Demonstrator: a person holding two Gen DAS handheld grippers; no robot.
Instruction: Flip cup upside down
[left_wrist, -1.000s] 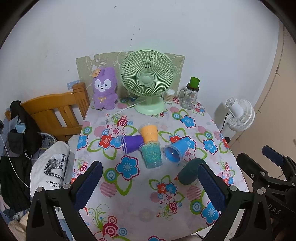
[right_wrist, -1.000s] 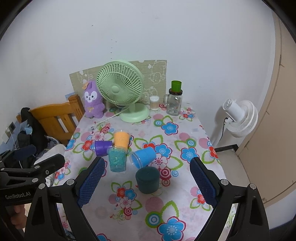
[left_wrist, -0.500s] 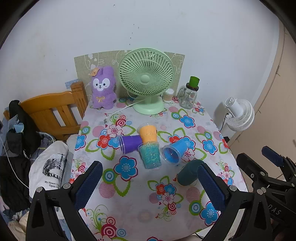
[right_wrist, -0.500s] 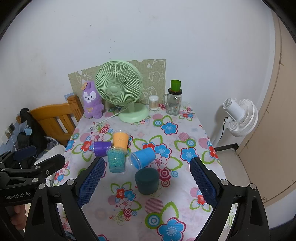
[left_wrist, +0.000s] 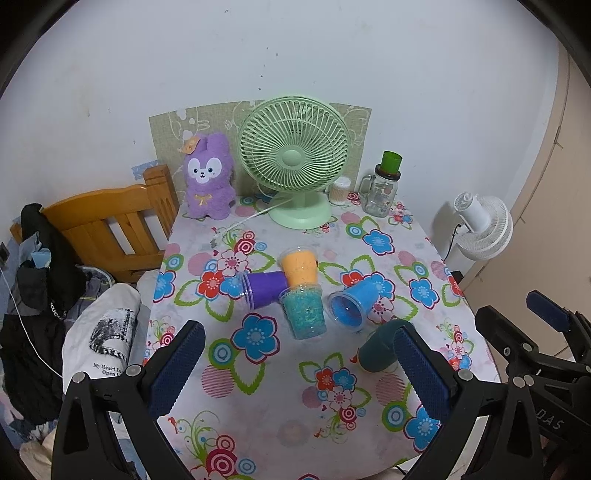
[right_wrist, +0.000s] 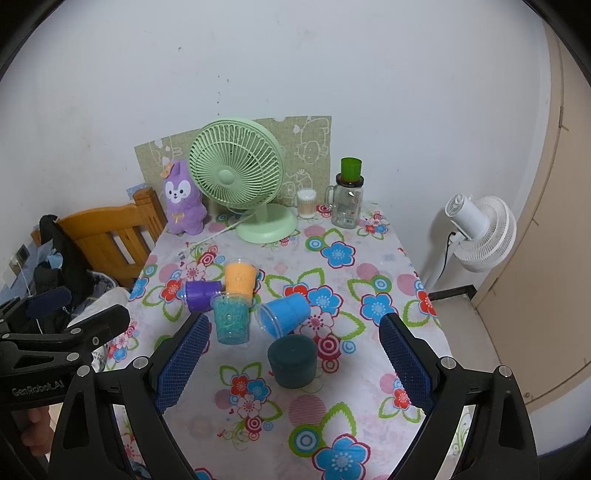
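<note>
Right wrist view shows your right gripper (right_wrist: 291, 363) spread wide and empty, framing the dark teal cup (right_wrist: 292, 361) at lower centre, likely lined up to grasp, while your left gripper (left_wrist: 295, 369) also gapes wide, holding nothing.

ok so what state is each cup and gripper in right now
dark green cup: standing, closed end up
blue cup: on its side, mouth toward the camera
purple cup: on its side
teal cup: tipped, leaning against the others
orange cup: tipped, rim away from the camera
left gripper: open, holding nothing
right gripper: open, holding nothing
</note>
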